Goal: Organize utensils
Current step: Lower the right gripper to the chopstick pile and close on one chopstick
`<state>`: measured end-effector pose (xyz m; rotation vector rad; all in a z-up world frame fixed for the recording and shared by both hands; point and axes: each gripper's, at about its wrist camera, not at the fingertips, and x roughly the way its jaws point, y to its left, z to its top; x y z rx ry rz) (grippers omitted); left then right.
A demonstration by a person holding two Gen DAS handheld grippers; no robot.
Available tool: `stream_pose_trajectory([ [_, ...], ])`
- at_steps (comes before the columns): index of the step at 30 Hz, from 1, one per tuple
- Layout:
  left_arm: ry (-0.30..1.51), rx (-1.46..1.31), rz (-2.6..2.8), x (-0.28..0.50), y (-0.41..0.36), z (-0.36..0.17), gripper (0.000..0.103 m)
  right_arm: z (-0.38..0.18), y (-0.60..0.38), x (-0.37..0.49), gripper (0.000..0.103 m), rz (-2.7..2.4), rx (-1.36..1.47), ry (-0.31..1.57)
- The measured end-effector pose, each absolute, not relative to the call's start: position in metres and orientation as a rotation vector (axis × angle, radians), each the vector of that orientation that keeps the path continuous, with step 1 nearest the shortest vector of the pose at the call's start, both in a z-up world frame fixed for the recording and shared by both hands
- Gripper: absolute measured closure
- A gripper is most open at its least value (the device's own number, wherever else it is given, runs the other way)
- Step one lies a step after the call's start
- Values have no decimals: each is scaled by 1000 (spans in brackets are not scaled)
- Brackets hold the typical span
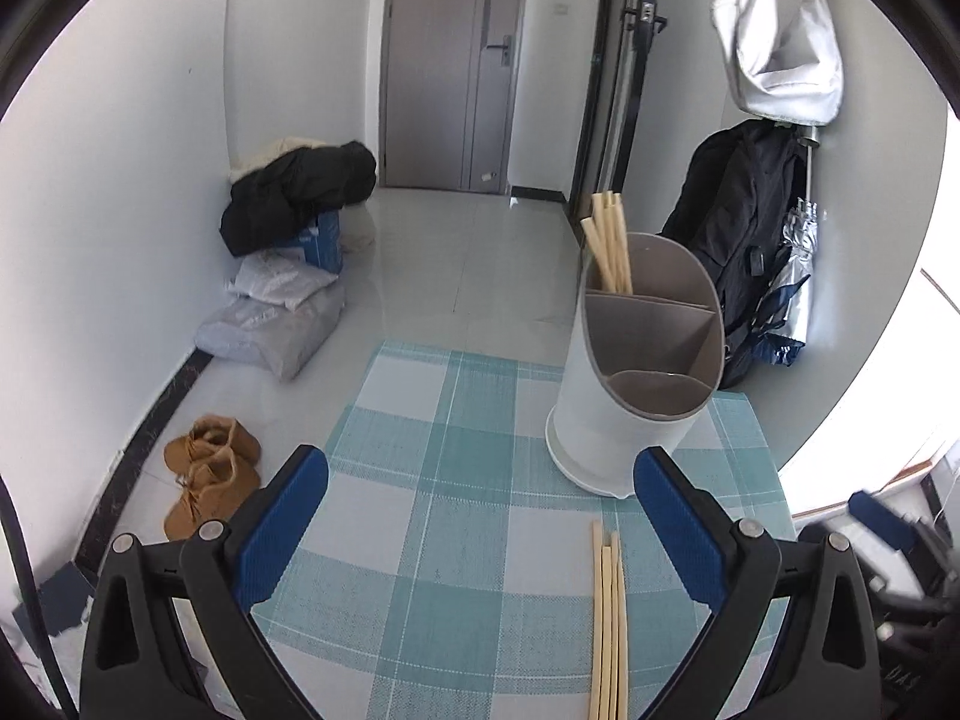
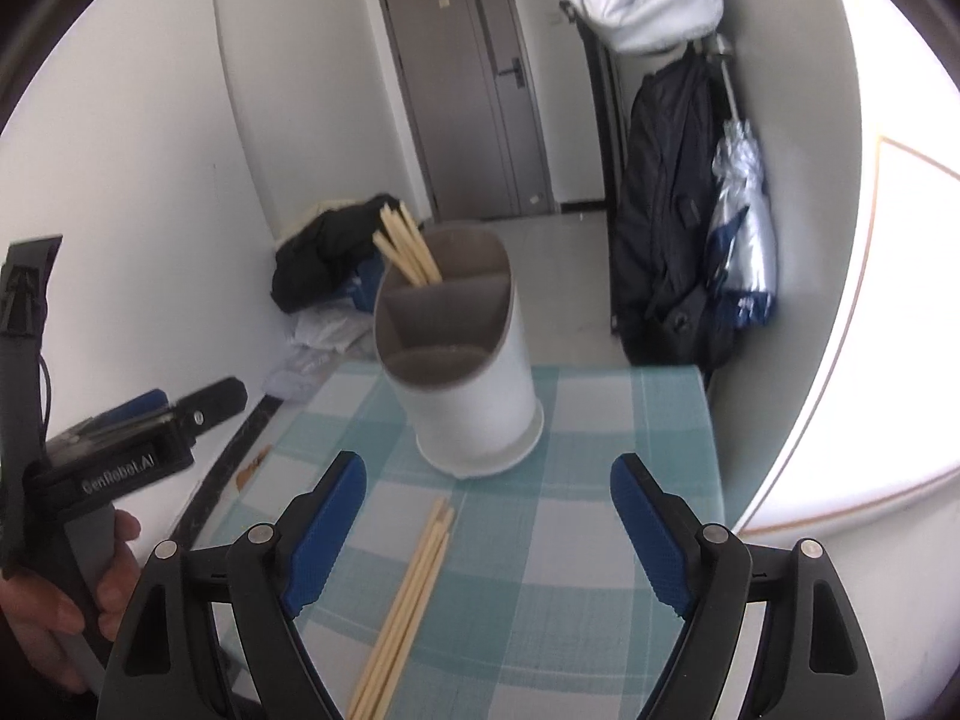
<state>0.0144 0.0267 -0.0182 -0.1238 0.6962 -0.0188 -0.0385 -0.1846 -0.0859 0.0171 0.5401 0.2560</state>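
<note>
A white utensil holder (image 1: 606,420) with grey dividers stands on a teal checked mat (image 1: 444,510). It also shows in the right wrist view (image 2: 468,396). Several wooden chopsticks (image 1: 609,246) stand in its far compartment; the other two compartments look empty. Several more chopsticks (image 1: 607,624) lie flat on the mat, also in the right wrist view (image 2: 408,606). My left gripper (image 1: 480,516) is open and empty above the mat, with the loose chopsticks between its fingers. My right gripper (image 2: 486,522) is open and empty above the loose chopsticks.
The mat's far edge (image 1: 456,354) drops to a tiled floor. Brown shoes (image 1: 204,468) and bags (image 1: 282,312) lie on the floor at left. A black backpack (image 2: 666,228) and an umbrella (image 2: 741,234) hang at right. The left gripper's body (image 2: 120,438) is at the right view's left.
</note>
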Motion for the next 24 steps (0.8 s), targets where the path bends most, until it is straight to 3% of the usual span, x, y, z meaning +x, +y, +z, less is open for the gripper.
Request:
stream_pose_trajectory([
  [7,744,-144,-2,22,40,-26,3,-127,-168,-12,21,271,-27,725],
  [15,782,-166,4,30,63,-36,3,-166,-154,20,45,296,-72,921],
  [19,800,-220,15,31,79,-38,3,-174,-145,25,46,294,-95,956],
  [22,809,-259,15,31,87,-40,3,-182,-134,29,57,301,-127,1001],
  [24,807,-279,9,30,90,-39,3,-183,-125,26,57,286,-184,992],
])
